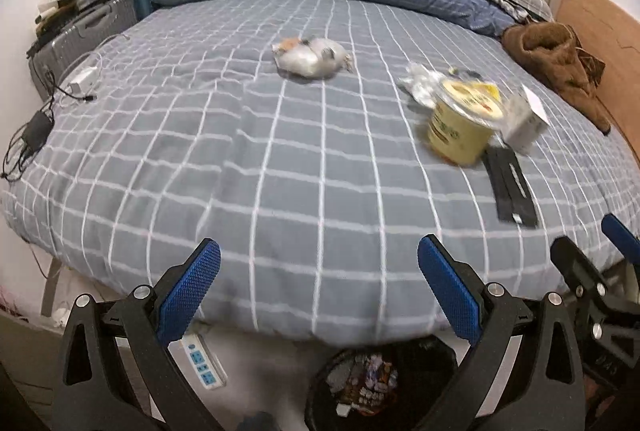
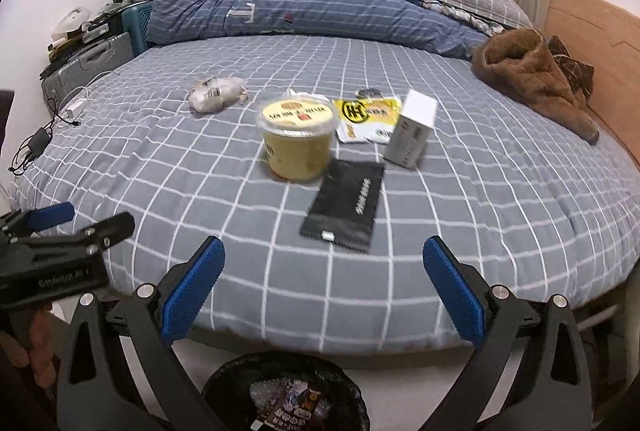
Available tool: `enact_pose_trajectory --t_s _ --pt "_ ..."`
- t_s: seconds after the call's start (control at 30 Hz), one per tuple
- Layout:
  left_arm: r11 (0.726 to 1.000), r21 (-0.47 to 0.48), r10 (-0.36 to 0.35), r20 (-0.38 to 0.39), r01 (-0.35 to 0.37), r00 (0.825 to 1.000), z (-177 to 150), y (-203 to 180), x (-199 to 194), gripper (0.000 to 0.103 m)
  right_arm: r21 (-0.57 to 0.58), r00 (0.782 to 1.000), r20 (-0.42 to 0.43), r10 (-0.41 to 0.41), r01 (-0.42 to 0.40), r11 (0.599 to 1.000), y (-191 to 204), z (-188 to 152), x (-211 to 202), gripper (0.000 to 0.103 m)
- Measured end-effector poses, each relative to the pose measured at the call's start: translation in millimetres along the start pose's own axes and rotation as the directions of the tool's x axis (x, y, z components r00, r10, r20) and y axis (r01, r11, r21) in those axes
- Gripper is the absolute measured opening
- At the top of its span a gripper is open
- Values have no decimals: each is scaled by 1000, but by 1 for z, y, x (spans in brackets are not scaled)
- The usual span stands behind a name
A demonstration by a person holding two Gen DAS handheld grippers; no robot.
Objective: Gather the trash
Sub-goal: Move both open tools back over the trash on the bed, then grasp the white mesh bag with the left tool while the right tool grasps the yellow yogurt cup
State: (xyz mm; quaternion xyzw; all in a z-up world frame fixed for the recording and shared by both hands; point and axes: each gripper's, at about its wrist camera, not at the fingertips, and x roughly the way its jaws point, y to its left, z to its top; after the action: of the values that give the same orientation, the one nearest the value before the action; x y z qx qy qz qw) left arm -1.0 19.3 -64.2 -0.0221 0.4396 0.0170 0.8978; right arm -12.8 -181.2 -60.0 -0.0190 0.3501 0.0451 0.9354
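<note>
Cup (image 2: 297,139) – well beyond right gripper (image 2: 323,263)

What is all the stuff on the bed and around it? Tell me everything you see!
yellow cup: 1, yellow with lid, middle of bed
white box: 1, white, right of the cup
black packet: 1, black, flat in front of the cup
yellow wrapper: 1, yellow and white, behind the cup
crumpled bag: 1, clear-grey, left of the cup
brown garment: 1, brown, right side of bed
blanket: 1, blue striped, back of bed
chargers: a few, black and white, left edge of bed
bin: 1, black, floor below bed
power strip: 1, white, floor
left claw: 1, blue pads, open
right claw: 1, blue pads, open
</note>
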Motion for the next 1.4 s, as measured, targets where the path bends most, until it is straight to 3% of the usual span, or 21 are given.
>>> enact_pose_trajectory --t_s 0.43,0.87,1.3,1.4 --pt "999 -25 28 4 -28 1000 69 18 61 97 -4 1000 -11 9 -9 1000 6 41 56 95" --pt "998 -15 63 62 -63 996 145 26 121 97 6 999 -27 31 -30 1000 7 78 110 95" --pt "998 8 57 52 -57 997 185 16 172 96 -4 994 -71 87 -87 996 24 85 142 95" --pt "999 14 42 48 -43 998 189 14 179 91 2 994 -70 90 -90 996 24 86 144 95"
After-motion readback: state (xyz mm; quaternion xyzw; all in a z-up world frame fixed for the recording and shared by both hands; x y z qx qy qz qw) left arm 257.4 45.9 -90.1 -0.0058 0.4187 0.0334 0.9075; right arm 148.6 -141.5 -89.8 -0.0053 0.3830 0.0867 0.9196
